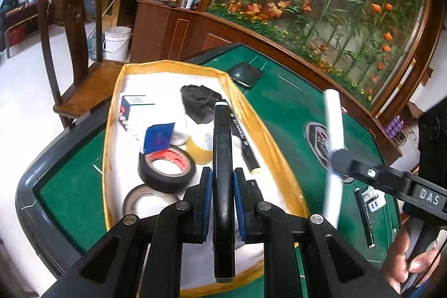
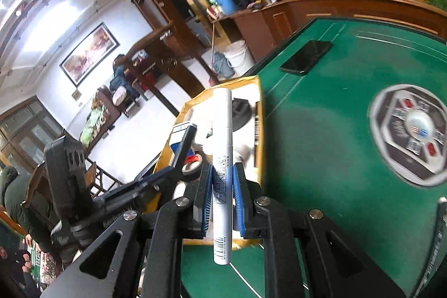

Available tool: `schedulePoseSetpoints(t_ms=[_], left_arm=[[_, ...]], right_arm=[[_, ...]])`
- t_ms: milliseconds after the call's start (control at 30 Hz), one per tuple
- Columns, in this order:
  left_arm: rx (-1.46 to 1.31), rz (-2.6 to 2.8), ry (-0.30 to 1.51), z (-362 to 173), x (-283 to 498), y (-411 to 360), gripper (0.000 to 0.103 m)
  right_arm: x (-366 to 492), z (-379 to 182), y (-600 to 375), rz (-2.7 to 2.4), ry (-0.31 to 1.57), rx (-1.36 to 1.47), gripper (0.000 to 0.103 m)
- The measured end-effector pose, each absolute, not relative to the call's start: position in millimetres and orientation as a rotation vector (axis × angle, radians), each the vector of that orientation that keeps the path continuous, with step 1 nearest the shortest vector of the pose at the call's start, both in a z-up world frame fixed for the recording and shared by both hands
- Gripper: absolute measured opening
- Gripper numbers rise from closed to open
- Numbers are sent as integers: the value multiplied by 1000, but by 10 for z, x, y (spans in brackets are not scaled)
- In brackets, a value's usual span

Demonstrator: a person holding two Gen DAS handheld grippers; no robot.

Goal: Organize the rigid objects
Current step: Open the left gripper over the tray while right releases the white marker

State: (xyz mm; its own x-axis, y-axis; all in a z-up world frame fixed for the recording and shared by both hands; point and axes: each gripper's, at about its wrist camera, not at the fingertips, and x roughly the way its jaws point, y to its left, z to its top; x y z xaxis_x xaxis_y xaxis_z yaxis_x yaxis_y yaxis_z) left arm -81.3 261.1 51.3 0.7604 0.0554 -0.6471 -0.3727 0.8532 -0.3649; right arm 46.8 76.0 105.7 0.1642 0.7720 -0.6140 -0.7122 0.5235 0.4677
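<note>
My left gripper (image 1: 222, 183) is shut on a black marker (image 1: 222, 147) and holds it above the yellow-rimmed tray (image 1: 111, 113). In the tray lie tape rolls (image 1: 166, 168), a blue box (image 1: 159, 136), a black cloth (image 1: 199, 102) and another black pen (image 1: 244, 141). My right gripper (image 2: 222, 183) is shut on a white marker (image 2: 222, 158), held over the green table beside the tray (image 2: 259, 130). The right gripper and its white marker (image 1: 333, 124) also show at the right of the left wrist view.
A black phone (image 1: 245, 73) lies on the green table (image 1: 293, 108) past the tray; it also shows in the right wrist view (image 2: 306, 56). A round control panel (image 2: 410, 133) sits in the table's middle. A wooden chair (image 1: 69, 46) stands at the left. A black pen (image 1: 363, 217) and a white adapter (image 1: 373, 201) lie at right.
</note>
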Motion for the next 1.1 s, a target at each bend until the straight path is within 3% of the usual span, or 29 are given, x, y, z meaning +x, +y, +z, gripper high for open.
schedulePoseSetpoints(t_ms=[300,900,1100], left_arm=[[-516,277,687,366,-816,2721,16],[-510,288,717,293,-774,2709,16],[-507,302,705,359,-798,2668,39]], right_arm=[[513,692,1331,997,1018,-24,14],[552,484,1430,932,1029,-71,14],[550,536,1306,946,1031,-35,16]])
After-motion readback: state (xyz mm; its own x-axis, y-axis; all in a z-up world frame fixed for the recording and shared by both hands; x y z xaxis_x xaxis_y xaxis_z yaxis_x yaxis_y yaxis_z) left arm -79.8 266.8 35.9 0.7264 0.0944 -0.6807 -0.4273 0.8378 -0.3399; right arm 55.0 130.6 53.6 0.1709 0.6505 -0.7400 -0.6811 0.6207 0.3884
